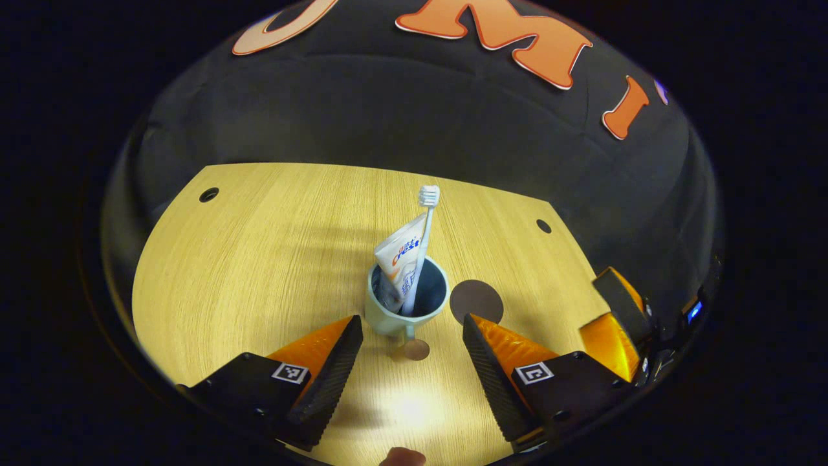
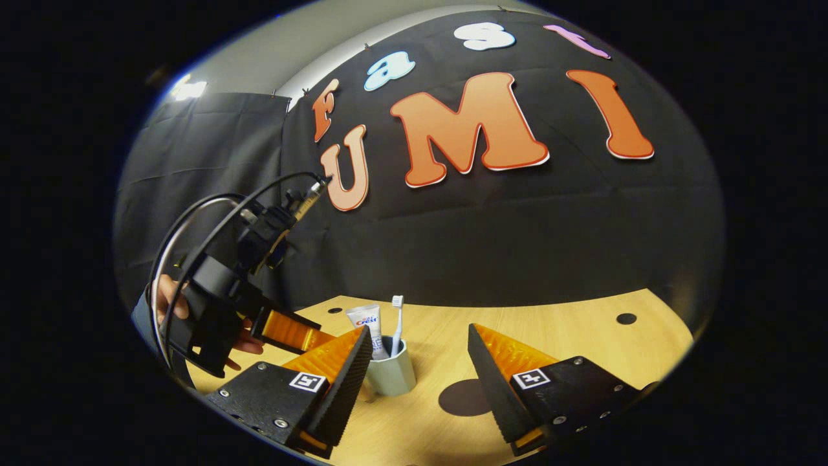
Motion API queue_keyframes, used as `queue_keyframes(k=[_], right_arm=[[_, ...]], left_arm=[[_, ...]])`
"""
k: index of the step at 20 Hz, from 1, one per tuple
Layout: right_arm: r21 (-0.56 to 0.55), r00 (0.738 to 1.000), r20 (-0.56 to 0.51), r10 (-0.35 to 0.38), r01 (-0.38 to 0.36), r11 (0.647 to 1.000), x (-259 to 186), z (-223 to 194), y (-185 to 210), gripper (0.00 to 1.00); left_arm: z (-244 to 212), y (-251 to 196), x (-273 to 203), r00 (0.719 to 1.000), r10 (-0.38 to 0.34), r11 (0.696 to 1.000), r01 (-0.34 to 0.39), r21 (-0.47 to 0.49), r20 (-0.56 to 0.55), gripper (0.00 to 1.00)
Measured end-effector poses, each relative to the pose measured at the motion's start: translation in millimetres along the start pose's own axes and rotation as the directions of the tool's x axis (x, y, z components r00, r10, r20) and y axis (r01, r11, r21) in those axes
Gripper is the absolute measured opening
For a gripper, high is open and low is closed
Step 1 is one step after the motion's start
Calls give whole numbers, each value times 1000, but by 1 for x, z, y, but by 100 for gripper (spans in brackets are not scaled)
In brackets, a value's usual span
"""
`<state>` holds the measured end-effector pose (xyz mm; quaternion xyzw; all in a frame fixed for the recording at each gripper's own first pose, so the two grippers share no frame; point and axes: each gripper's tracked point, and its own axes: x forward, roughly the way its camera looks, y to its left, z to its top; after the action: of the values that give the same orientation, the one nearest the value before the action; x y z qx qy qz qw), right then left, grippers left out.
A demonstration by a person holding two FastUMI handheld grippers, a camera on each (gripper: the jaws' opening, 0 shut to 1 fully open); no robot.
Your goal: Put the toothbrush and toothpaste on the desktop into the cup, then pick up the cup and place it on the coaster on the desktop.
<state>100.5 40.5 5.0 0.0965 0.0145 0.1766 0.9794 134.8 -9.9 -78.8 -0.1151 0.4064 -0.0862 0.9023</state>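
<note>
Two of the task's things already stand in the cup (image 1: 407,298): the toothbrush (image 1: 420,249) and the toothpaste (image 1: 401,255), both leaning slightly, bristles and crimped end up. So I judge the loading is done and only the lift to the coaster (image 1: 477,301) is left.

Nearest the cup is my left gripper (image 1: 412,346), its fingers spread wide with nothing between them. The cup sits just ahead of the gap, a little toward the left finger, and the fingertips stand level with the cup's near side without touching it. The cup's axis is upright, so I reckon a straight push forward would bring the fingers to either side of its wall. A small brown spot lies on the desktop (image 1: 259,259) just this side of the cup; what it is I cannot tell.

Beyond the cup to its right, almost touching its base, lies the dark round coaster, so the carry looks short and sideways.

My right gripper (image 2: 420,353) is also wide open and empty. In the right gripper view the cup (image 2: 391,372) stands just beside its left finger, with the coaster (image 2: 464,398) ahead in the gap. Farther off that side is a hand (image 2: 171,304) holding the left gripper.
</note>
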Motion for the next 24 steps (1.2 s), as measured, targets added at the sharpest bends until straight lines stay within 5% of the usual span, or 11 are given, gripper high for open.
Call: queue_keyframes(k=[7, 17, 20, 24], right_arm=[[15, 998, 16, -60, 60, 998, -37, 6, -31, 96], [51, 997, 37, -69, 67, 996, -68, 7, -44, 97], [42, 996, 42, -79, 77, 996, -73, 6, -45, 97], [31, 997, 38, -71, 70, 997, -78, 3, -39, 98]], left_arm=[[-6, -5, 21, 991, 49, 999, -45, 27, -127, 100], [-34, 13, 55, 934, 189, 982, -172, 82, -302, 99], [-42, 11, 61, 920, 208, 978, -187, 94, -331, 76], [-47, 12, 65, 904, 248, 969, -221, 114, -349, 62]])
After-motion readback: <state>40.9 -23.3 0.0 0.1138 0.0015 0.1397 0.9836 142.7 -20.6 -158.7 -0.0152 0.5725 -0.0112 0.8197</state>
